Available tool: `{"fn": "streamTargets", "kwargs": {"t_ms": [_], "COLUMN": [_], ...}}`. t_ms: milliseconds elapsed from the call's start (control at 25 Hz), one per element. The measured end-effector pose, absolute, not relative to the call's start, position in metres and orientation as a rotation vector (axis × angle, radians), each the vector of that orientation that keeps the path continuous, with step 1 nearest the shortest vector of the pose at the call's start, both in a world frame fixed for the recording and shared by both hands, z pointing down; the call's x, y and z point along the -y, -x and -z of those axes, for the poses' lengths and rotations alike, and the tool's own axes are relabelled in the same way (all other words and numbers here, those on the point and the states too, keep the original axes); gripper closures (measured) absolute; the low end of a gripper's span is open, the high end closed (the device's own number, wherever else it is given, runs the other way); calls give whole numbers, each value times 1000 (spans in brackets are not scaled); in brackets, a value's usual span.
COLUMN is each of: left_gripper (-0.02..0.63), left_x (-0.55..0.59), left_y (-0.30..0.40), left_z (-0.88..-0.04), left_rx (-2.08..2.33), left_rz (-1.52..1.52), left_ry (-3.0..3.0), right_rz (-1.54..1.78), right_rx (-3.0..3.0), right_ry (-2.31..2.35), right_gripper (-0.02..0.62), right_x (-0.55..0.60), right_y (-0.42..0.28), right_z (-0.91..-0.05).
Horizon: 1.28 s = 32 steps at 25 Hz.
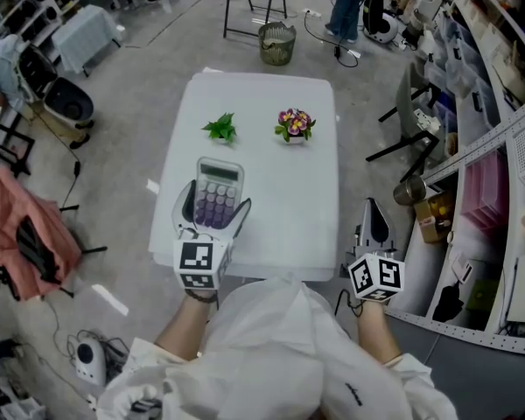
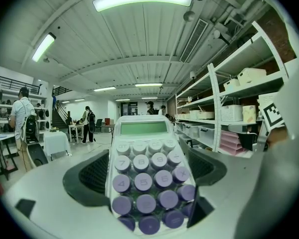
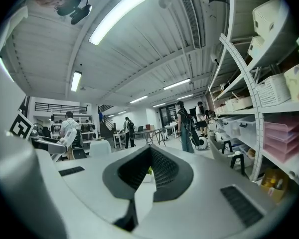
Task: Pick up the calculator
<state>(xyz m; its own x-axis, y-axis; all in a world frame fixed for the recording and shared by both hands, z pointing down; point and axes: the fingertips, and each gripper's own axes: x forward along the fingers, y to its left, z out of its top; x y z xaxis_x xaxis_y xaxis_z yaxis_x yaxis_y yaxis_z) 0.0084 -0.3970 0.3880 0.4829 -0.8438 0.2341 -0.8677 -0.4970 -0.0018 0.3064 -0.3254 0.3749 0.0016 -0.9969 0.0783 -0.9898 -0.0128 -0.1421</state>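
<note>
The left tongs (image 1: 214, 210) pinch the pale plastic calculator with round purple keys (image 2: 148, 173) by its long edges, over the white tabletop (image 1: 306, 199) around 7 o'clock; the right tongs (image 1: 374, 220) are pressed together, empty. The calculator looks light, stiff and smooth-sided, so a mid-length side grip suits it. Toward 12 o'clock a small white pot (image 1: 295, 137) holds purple flowers (image 1: 295, 122), beside a green leafy plant (image 1: 220, 128).

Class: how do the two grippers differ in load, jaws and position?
The left gripper grips the calculator; the right gripper is empty. The left's jaws clamp it; the right's are together. The left is over the table; the right is beside it. Both carry marker cubes.
</note>
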Motion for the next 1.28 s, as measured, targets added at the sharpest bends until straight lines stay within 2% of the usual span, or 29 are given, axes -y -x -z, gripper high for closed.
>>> {"fn": "streamTargets", "kwargs": {"t_ms": [1280], "left_gripper": [117], "left_x": [396], "left_y": [-15], "left_z": [-399], "left_rx": [1467], "left_rz": [-343], "left_ry": [-2601], "right_rz": [218], "right_rx": [-2249], "right_ry": [2189], "right_gripper": [578], "right_x": [323], "right_y": [-295], "right_z": [-378]}}
